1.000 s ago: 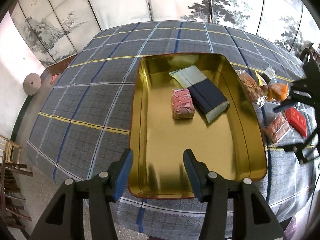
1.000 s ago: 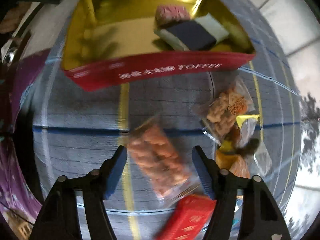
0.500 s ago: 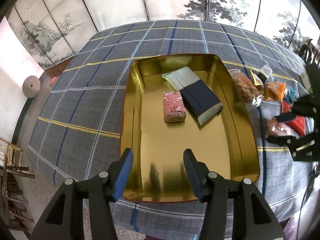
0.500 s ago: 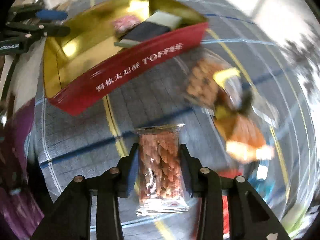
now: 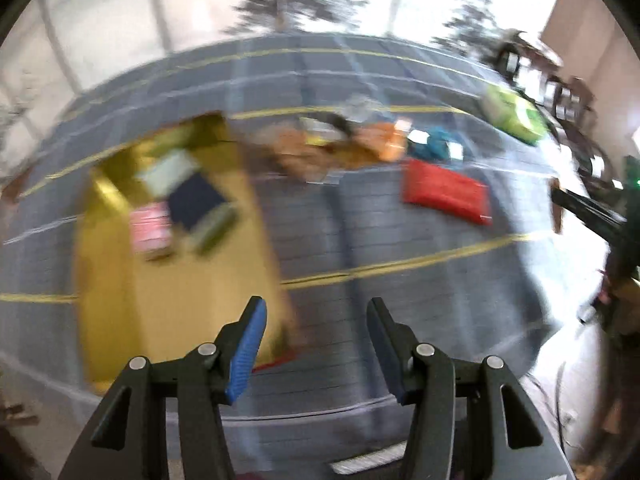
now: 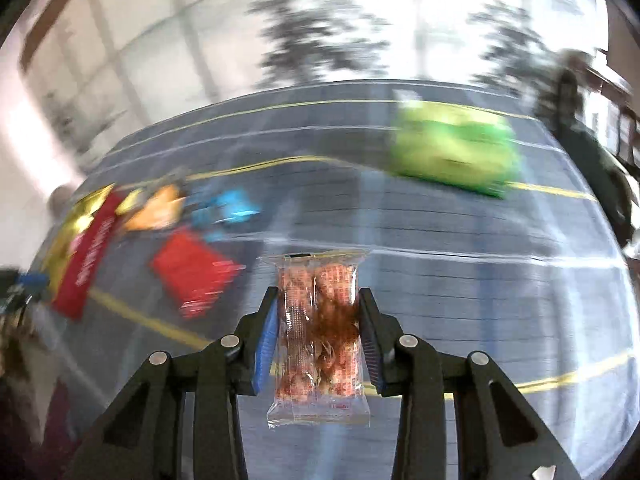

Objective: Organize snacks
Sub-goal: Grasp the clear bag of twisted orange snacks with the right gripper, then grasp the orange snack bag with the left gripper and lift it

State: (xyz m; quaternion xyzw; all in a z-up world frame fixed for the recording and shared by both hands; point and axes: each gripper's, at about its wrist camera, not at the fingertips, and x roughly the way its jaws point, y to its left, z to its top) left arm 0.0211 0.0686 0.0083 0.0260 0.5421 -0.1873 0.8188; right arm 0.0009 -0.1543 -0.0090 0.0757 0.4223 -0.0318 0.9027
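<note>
Two grippers: one loaded, one empty, both over the same checked tabletop (image 5: 400, 240).
Tabletop: grey cloth with yellow lines, carrying every snack and the tin; both views are smeared by motion.
Tin (image 5: 120, 280): gold tray with a red outer wall, at the left of the left wrist view and at the far left edge of the right wrist view (image 6: 86, 256); a few flat packets already lie in its far end.
Loose snacks: an orange and clear heap (image 5: 340, 148), a red pack (image 5: 444, 192), a teal pack and a green bag (image 6: 452, 152) lie on the cloth outside the tin.
Right gripper (image 6: 318, 336): jaws have just been closing and are clamped on the clear pouch (image 6: 318, 332), one pad on each long edge.
Pouch axis: runs straight out along the fingers, sticking out past the tips.
Left gripper (image 5: 316, 344): jaws apart, nothing between them, hanging by the tin's near right corner.
Key relation: tin lies well to the left of the pouch, so the carry probably has to swing left past the red pack (image 6: 192, 270).
Nearer hand: left is closer to the tin, but the right one holds the load.
</note>
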